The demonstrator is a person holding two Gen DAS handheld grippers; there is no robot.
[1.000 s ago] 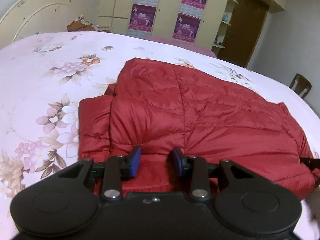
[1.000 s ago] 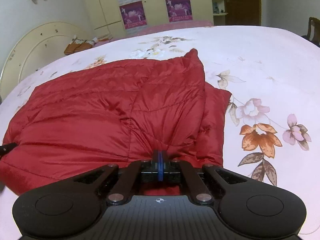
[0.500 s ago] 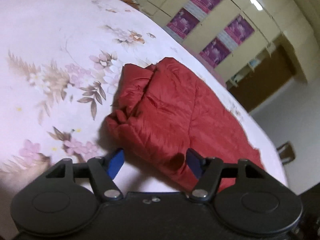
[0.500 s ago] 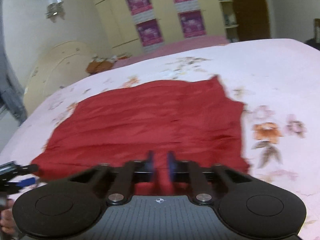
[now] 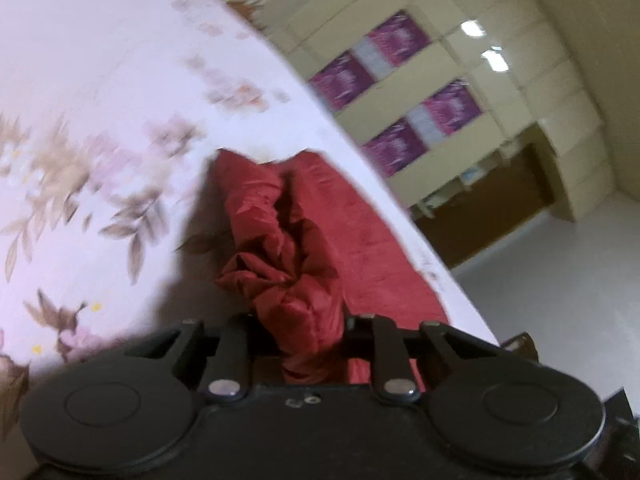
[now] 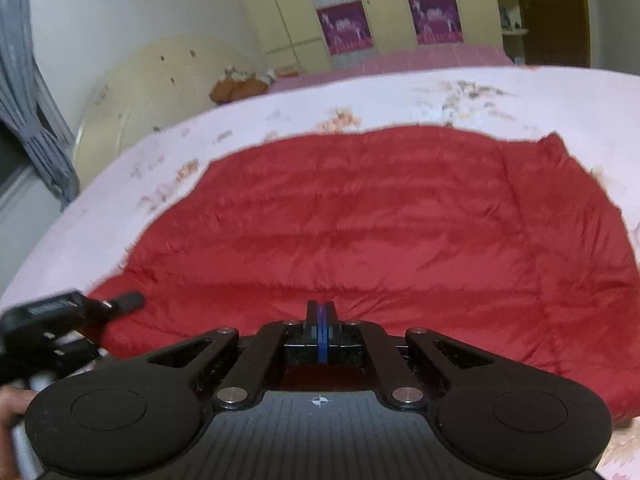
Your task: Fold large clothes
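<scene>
Broadly, the bed [image 6: 540, 96] with its floral sheet carries the red padded jacket [image 6: 380, 232], spread wide across the near half. At the jacket's end farthest from the wardrobe [image 5: 460, 92], the left gripper [image 5: 298, 330] has just closed and is clamped on a bunched corner of red cloth. Over the jacket's near edge, the right gripper [image 6: 319, 330] has its pads together, and no cloth shows between them. Judged step: gathering one end for a fold; next, carry that end over the body, keeping it flat. No container appears.
</scene>
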